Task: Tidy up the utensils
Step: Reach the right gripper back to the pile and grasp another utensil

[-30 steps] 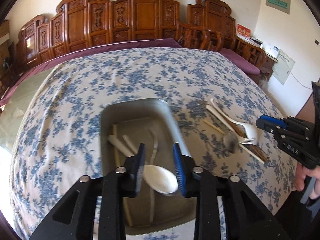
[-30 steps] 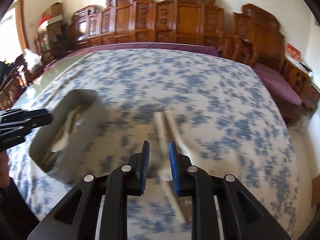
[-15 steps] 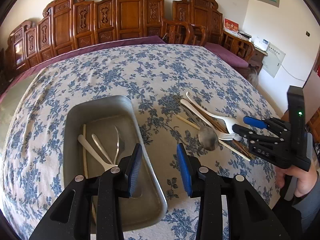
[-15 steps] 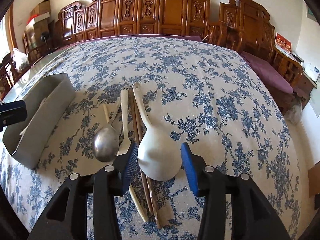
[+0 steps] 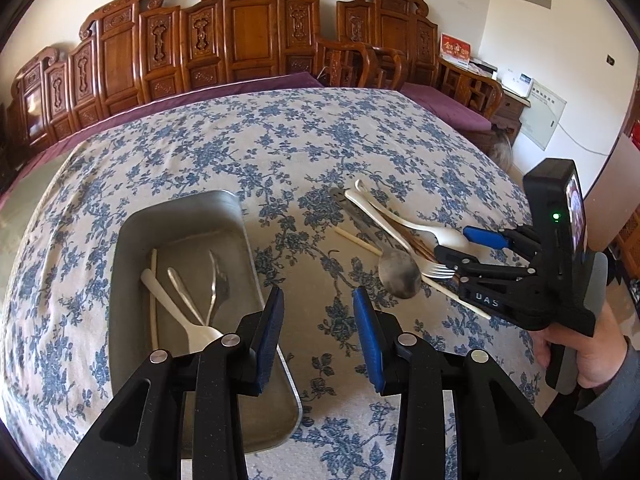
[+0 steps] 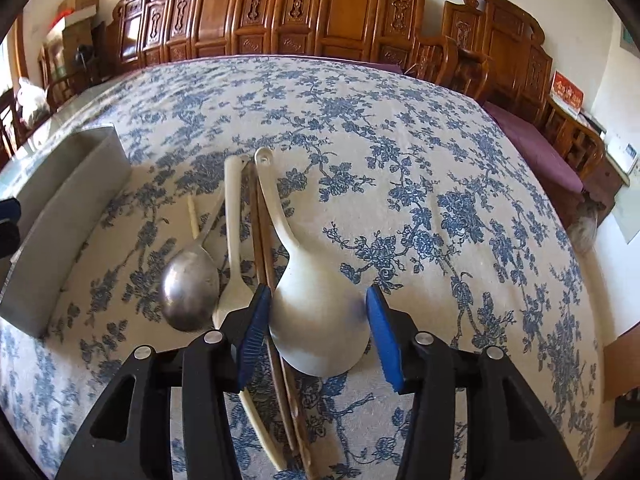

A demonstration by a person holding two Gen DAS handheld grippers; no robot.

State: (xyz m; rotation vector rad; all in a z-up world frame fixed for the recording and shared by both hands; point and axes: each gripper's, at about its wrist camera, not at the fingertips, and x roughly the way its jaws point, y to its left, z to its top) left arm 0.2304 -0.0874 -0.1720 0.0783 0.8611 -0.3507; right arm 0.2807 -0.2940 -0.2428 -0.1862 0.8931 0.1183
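Steel tray (image 5: pixel 132 240) sits on the blue-flowered tablecloth (image 5: pixel 280 140) under my left gripper (image 5: pixel 318 336), whose blue pads stand apart with nothing between them, hanging over the tray's right rim. Inside the tray I see a white plastic fork (image 5: pixel 176 312), two metal utensils (image 5: pixel 200 288) and a pale chopstick (image 5: pixel 153 292).

My right gripper (image 6: pixel 316 328) is spread wide around the bowl of the white ladle-like spoon (image 6: pixel 316 320); the left pad looks just beside the bowl, the right pad apart from it, though I can't be sure of contact from this angle. Beside the spoon lie brown chopsticks (image 6: pixel 262 240), a white fork (image 6: pixel 234 240), a metal spoon (image 6: pixel 190 292) and a pale chopstick (image 6: pixel 193 216), all close together, to the right of the tray.
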